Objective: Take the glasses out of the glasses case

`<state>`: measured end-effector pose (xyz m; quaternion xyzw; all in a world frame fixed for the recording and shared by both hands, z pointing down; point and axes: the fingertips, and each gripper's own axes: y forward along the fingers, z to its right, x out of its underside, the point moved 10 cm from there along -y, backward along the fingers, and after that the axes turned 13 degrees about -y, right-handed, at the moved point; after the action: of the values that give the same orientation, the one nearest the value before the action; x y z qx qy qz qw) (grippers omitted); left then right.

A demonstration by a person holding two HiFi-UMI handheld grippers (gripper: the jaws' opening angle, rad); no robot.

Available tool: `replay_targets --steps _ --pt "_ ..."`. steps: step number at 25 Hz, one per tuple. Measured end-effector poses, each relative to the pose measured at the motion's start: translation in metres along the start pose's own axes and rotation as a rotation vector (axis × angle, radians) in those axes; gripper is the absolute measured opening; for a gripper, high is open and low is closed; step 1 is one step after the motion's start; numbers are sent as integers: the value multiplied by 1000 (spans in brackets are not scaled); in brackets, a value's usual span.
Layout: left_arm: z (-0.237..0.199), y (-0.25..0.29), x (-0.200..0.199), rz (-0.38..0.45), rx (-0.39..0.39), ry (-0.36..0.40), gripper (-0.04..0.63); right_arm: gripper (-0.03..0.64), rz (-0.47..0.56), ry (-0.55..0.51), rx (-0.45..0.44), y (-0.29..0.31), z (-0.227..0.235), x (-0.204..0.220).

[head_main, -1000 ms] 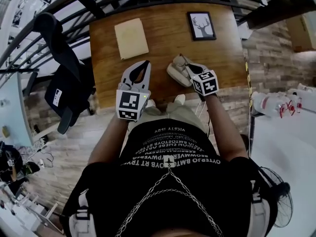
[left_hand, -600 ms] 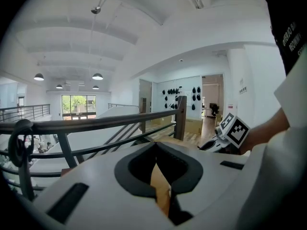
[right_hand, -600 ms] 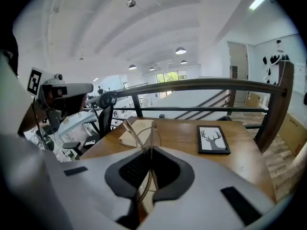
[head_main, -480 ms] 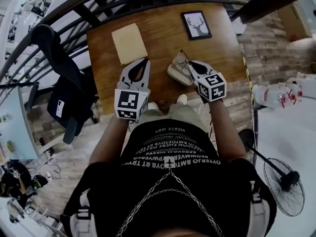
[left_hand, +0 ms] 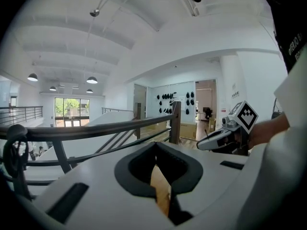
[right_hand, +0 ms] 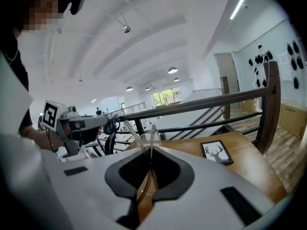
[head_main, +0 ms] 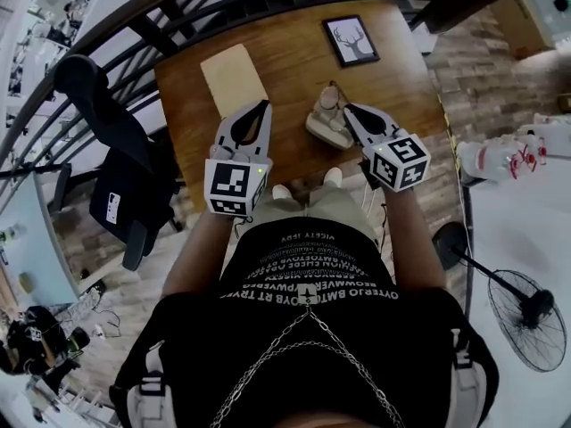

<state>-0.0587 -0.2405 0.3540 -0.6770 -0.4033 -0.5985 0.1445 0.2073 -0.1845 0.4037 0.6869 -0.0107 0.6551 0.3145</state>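
Your right gripper (head_main: 351, 111) has its jaws nearly together, clamped on the clear-framed glasses (right_hand: 151, 140). In the right gripper view the thin transparent frame runs between the pads and sticks out past the tips. The glasses case (head_main: 324, 125) lies open on the wooden table (head_main: 294, 74), close to the near edge and right of the middle, just beside and below the right gripper's tips. From the head view you cannot tell whether the frame is wholly free of the case.

Your left gripper (head_main: 264, 108) hangs over the near edge left of the case. Its jaws meet at the tips with nothing between them, and it is not touching the case.

You look to be on the lift-out step, with the glasses in the grip and the case left on the table. The next move likely calls for carrying the frame clear of the case's lid and rim, then setting it on bare wood. One free spot is between the case and the beige pad (head_main: 234, 78) near the far left corner. Another is short of the deer picture (head_main: 351, 40) near the far right corner. Keep the clamp light, since a thin clear frame could twist or slip. If the case drags along, steady it with the left gripper.
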Motion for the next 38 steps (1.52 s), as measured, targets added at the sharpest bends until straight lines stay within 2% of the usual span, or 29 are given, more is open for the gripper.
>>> replay_targets --steps 9,19,28,38 --pt "6 -10 -15 25 61 -5 25 23 120 18 22 -33 -19 -35" --pt "16 -25 -51 113 96 40 25 23 210 -79 75 -67 -32 -73" --pt "25 -29 -78 161 128 85 25 23 240 -187 99 -79 -43 -100" --pt "28 -19 -79 157 120 81 25 23 226 -213 58 -75 -37 -105"
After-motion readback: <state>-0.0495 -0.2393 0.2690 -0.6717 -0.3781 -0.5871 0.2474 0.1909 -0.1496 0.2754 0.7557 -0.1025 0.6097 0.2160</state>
